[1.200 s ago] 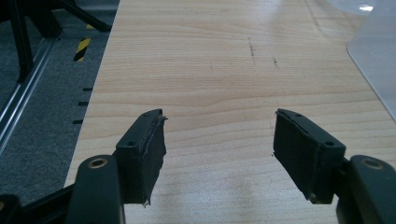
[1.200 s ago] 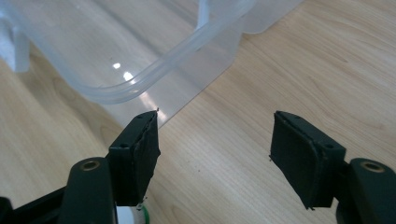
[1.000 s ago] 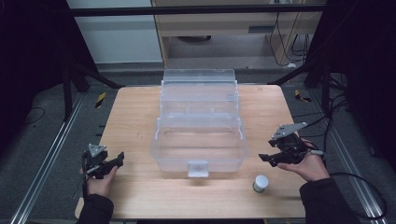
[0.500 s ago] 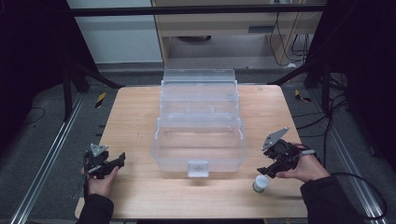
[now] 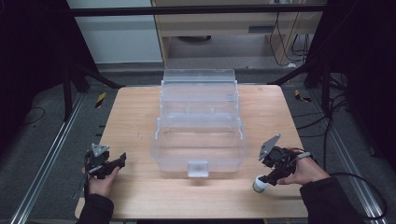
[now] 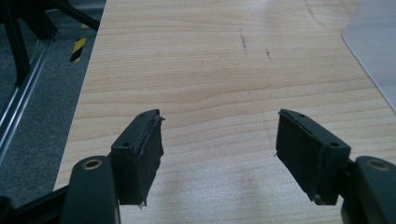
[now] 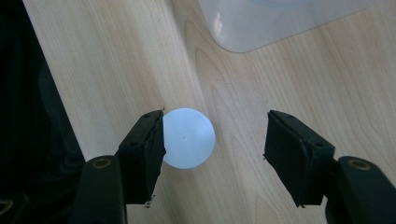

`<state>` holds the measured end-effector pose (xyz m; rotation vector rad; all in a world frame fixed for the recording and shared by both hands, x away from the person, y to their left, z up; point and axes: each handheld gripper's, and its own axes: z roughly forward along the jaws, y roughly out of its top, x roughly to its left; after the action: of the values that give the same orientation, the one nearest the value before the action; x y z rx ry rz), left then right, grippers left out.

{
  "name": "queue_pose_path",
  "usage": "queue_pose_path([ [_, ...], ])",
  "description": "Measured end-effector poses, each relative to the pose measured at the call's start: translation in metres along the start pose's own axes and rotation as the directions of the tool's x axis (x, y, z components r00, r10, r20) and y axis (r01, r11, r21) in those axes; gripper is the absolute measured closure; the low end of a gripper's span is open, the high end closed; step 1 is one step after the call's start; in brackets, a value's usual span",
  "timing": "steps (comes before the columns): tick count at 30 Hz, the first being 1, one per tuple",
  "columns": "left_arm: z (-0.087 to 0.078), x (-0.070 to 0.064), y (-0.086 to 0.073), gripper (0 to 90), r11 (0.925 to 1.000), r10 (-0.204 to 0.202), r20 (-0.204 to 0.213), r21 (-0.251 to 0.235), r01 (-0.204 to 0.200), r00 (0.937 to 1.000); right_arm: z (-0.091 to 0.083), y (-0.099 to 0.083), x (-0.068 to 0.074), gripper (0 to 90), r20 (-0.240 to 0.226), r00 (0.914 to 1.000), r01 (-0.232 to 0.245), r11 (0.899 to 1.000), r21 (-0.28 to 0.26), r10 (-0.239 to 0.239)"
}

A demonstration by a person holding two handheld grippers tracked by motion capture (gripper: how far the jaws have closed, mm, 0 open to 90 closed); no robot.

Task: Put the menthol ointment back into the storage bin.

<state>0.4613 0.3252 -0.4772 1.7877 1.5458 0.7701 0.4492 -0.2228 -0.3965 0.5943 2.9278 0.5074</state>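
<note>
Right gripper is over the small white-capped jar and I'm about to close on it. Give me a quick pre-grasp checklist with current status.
1. Right gripper jaws open wider than the jar: ok.
2. Jar centred between the jaws: not ok; it sits against one jaw, with a wide gap to the other.
3. Jar upright on the table, cap up: ok.
4. Jar apart from the clear plastic box: ok.
5. Jaws low enough to catch the jar's body: cannot tell.
6. Left gripper open, holding nothing, away from the grasp: ok.

Black grippers (image 5: 112,164), dark sleeves (image 5: 327,198)
</note>
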Motion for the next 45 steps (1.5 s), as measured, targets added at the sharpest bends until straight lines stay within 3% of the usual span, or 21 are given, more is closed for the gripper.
queue_pose_path([
  [7,0.0,0.0,0.0,31.0,1.0,-0.003,0.001,-0.001,0.003,1.0,0.006,0.001,0.005,36.7,-0.029,0.9984,0.05,0.997,0.055,-0.048],
  [11,0.0,0.0,0.0,30.9,1.0,-0.001,0.0,0.001,0.001,1.0,0.01,0.003,0.007,36.6,-0.033,0.9986,0.044,0.997,0.068,-0.041],
  [12,0.0,0.0,0.0,30.9,1.0,0.001,0.001,0.002,-0.001,1.0,0.012,0.003,0.007,36.5,-0.037,0.9975,0.064,0.995,0.081,-0.061],
  [26,0.001,0.0,0.0,31.0,0.9999,0.01,0.0,0.005,-0.01,0.9999,0.036,0.003,0.011,40.3,-0.062,0.9934,0.106,0.981,0.165,-0.097],
  [45,0.001,-0.001,0.0,30.9,0.9999,0.006,0.003,0.008,-0.006,1.0,0.042,0.007,0.009,50.0,-0.072,0.9939,0.096,0.972,0.215,-0.083],
])
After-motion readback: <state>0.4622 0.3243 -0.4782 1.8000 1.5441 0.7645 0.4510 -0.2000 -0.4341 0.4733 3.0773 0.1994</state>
